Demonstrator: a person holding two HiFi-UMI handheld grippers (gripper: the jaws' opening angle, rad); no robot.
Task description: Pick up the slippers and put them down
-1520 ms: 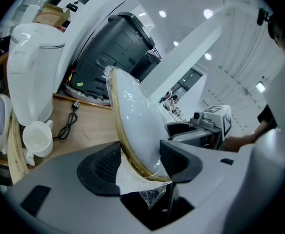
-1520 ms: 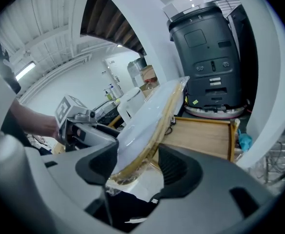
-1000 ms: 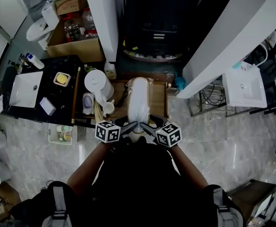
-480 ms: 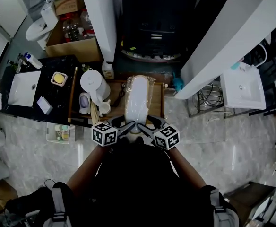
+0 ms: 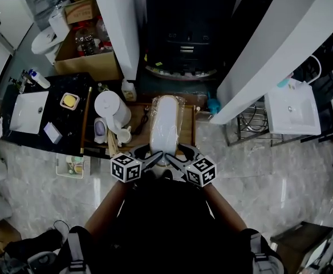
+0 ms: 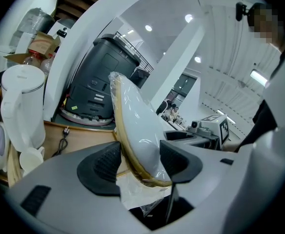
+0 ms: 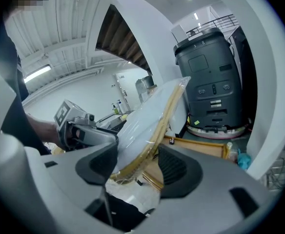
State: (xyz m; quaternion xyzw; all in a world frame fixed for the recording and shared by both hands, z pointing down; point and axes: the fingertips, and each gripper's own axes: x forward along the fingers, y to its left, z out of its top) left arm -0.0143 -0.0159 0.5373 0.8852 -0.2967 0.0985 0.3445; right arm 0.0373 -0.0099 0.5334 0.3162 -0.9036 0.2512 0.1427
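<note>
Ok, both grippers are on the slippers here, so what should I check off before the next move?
1. Jaws of the left gripper clamp the wrapped slippers: ok.
2. Jaws of the right gripper clamp the same near end: ok.
3. Far end raised off the wooden tray: ok.
4. Kettle stands apart, to the left: ok.
5. Cable on the tray clear of the set-down spot: cannot tell.

Head view | I see plastic-wrapped slippers lengthwise over the wooden tray | left gripper and right gripper both at their near end | white kettle just left of tray | sink farther left
</note>
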